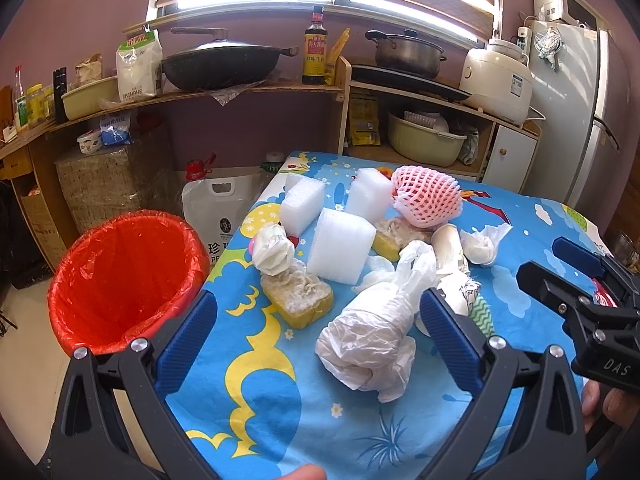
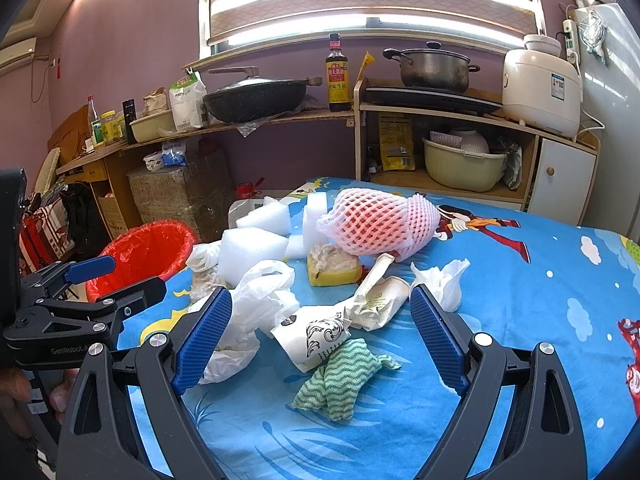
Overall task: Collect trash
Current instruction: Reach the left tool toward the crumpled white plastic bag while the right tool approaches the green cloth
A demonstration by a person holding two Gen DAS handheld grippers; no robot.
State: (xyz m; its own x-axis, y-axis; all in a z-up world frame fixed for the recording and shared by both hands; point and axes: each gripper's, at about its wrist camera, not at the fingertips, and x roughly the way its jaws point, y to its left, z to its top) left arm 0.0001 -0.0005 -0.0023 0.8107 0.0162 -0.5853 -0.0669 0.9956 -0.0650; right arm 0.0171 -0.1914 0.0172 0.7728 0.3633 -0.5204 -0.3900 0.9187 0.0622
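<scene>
Trash lies on a table with a blue cartoon cloth (image 1: 280, 400): white foam blocks (image 1: 340, 246), a pink foam net (image 1: 426, 198), yellow sponges (image 1: 298, 294), tissues (image 1: 480, 246) and a crumpled white plastic bag (image 1: 368, 340). My left gripper (image 1: 316, 328) is open, its jaws either side of the plastic bag, above it. My right gripper (image 2: 320, 332) is open over a printed paper cup (image 2: 316, 334) and a green wavy cloth (image 2: 340, 376). A bin with a red liner (image 1: 120, 276) stands left of the table, and shows in the right wrist view (image 2: 144, 254).
Shelves behind hold a wok (image 1: 220, 62), a sauce bottle (image 1: 315, 46), a pot (image 1: 408, 52) and a rice cooker (image 1: 496, 80). A fridge (image 1: 580, 112) stands at right. A white bag (image 1: 224, 208) and a wrapped box (image 1: 100, 184) sit on the floor by the bin.
</scene>
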